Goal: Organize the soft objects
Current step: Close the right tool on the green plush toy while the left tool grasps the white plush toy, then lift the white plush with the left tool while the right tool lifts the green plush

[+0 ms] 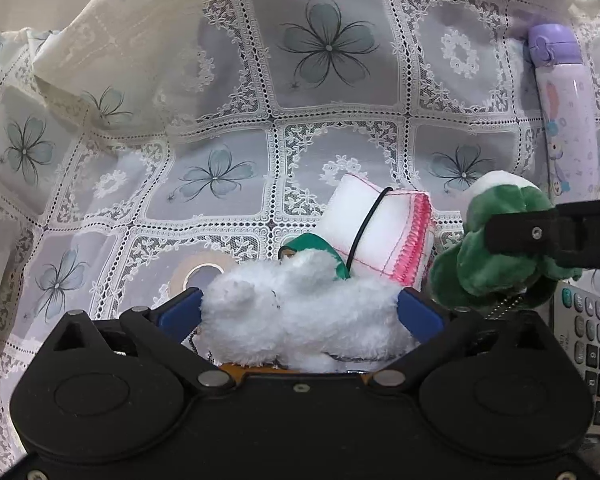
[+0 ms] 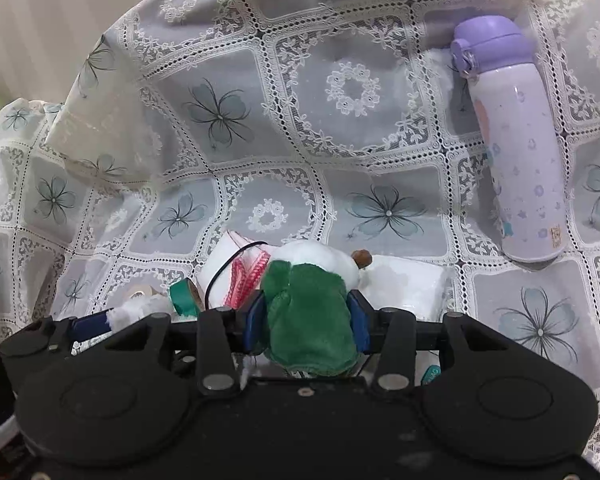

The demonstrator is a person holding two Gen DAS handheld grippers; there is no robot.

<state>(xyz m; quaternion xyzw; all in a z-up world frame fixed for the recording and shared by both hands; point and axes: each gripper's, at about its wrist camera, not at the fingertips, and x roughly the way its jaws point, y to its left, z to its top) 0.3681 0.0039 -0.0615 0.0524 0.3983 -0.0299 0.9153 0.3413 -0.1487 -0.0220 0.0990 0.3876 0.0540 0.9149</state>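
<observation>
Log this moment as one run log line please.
left gripper: open around white plush toy | right gripper: shut on green plush toy

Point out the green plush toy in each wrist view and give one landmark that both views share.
Left wrist view: the green plush toy is at the right edge, clamped by the right gripper reaching in from the right.
Right wrist view: the toy sits bottom centre, squeezed between that gripper's blue pads.
Shared landmark: the purple bottle lying on the lace tablecloth at upper right in both.
</observation>
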